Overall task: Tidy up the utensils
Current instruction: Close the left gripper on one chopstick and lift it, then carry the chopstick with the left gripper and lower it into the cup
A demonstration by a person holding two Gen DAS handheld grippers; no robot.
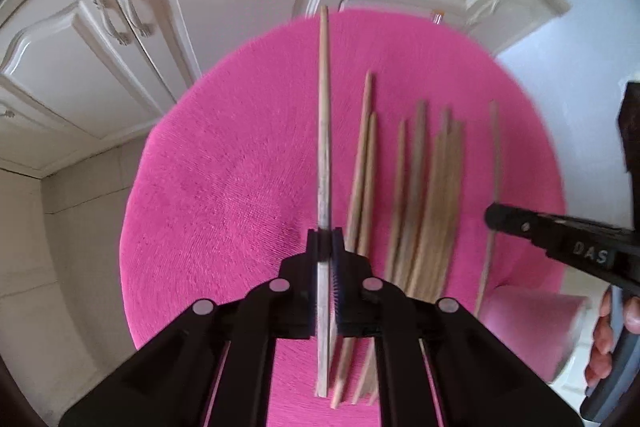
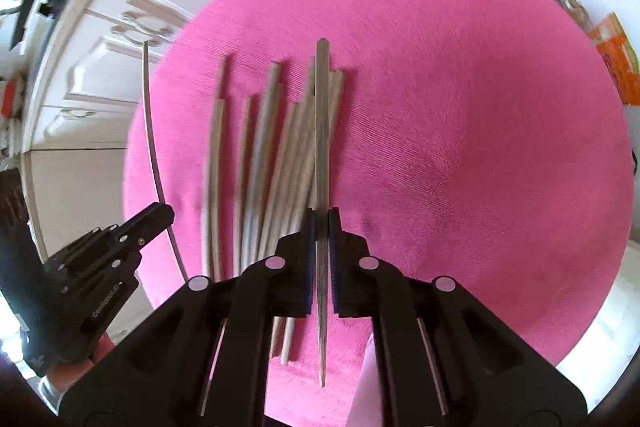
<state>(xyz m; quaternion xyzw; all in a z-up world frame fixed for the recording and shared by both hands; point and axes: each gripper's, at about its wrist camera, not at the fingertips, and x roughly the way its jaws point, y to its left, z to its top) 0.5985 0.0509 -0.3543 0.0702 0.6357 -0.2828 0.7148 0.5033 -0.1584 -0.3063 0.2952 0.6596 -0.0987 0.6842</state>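
Observation:
My left gripper (image 1: 325, 239) is shut on one wooden chopstick (image 1: 324, 115), which stands out above a round pink mat (image 1: 224, 187). To its right, several loose chopsticks (image 1: 424, 195) lie side by side on the mat. My right gripper (image 2: 321, 219) is shut on another chopstick (image 2: 321, 131), held over the same pile of chopsticks (image 2: 260, 155). Each gripper shows in the other's view: the right gripper (image 1: 491, 219) with its chopstick (image 1: 494, 147) at the right, the left gripper (image 2: 162, 215) with its chopstick (image 2: 149, 115) at the left.
A pink cup (image 1: 532, 323) stands at the mat's near right edge, beside a hand (image 1: 612, 327). White cabinet doors (image 1: 200, 7) rise behind the mat. The right half of the pink mat (image 2: 460, 147) is bare. An orange packet (image 2: 616, 55) lies beyond it.

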